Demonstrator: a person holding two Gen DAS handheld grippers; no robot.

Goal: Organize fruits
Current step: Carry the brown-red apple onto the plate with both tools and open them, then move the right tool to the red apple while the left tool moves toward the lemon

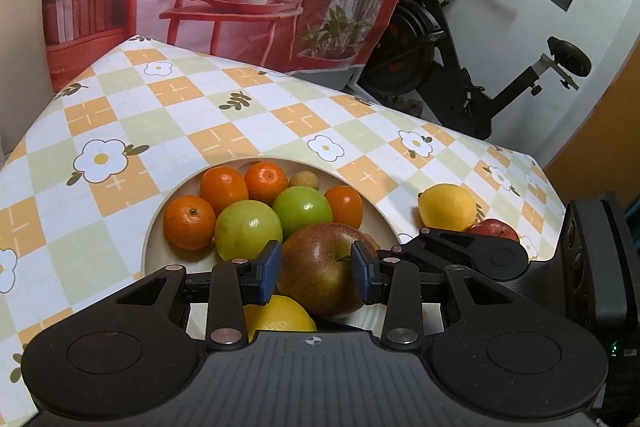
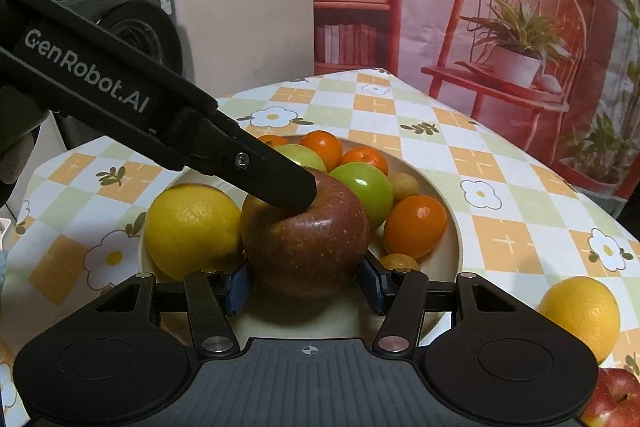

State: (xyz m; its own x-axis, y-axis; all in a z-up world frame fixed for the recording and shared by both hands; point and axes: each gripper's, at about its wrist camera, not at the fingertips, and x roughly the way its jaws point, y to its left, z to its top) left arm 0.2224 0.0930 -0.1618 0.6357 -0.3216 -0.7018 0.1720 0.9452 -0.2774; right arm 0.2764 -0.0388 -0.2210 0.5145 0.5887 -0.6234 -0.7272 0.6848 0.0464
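Note:
A cream bowl (image 1: 154, 227) (image 2: 450, 211) on the checked tablecloth holds several oranges, two green apples (image 1: 248, 229), a lemon (image 2: 192, 231) and a big red apple (image 1: 320, 267) (image 2: 306, 247). My left gripper (image 1: 316, 273) hangs over the red apple with its blue pads (image 1: 267, 273) on either side, apparently not pressing. My right gripper (image 2: 306, 285) has its pads against both sides of the same apple, low down. The left gripper's finger (image 2: 276, 179) rests on top of the apple in the right wrist view.
A second lemon (image 1: 448, 207) (image 2: 580, 315) and another red apple (image 1: 496, 229) (image 2: 612, 399) lie on the table right of the bowl. A printed chair backdrop stands behind the table. An exercise bike (image 1: 460, 67) stands at the right, a washing machine (image 2: 120, 19) at the left.

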